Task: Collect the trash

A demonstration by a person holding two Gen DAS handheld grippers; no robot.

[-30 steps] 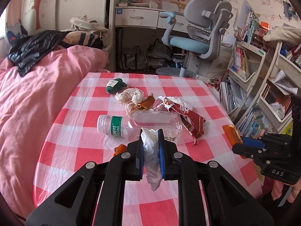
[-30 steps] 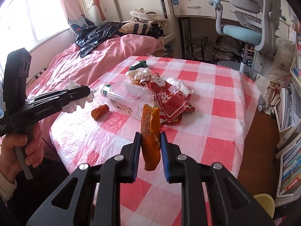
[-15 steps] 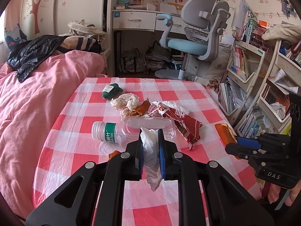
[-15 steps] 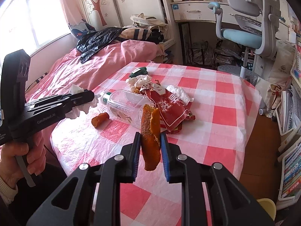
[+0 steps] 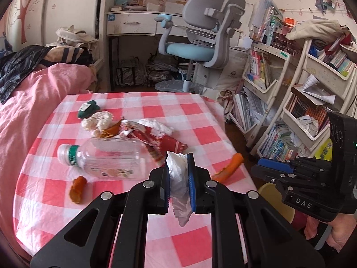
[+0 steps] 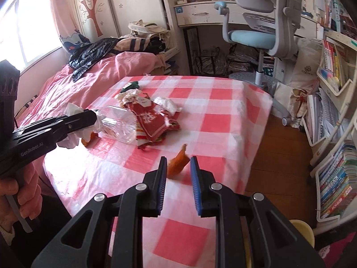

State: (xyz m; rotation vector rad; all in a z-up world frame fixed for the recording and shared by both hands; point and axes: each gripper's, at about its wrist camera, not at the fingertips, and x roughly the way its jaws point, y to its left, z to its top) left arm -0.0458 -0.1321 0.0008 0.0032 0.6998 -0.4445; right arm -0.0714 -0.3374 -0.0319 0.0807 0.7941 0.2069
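Two claws are at work: our left claw (image 5: 178, 178) pinches a soft, light tissue (image 5: 178, 178) at lower centre. Our right claw (image 6: 178, 167) stands parted around the limp orange peel (image 6: 177, 164), which looks loose over the table (image 6: 223, 120); we'd grip mid-strip.

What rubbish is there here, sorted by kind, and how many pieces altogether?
Tissue wads: 3, one of them gripped in the left tool
Orange peel pieces: 3
Plastic bottle: 1
Red wrapper: 1
Green packet: 1
Total: 9
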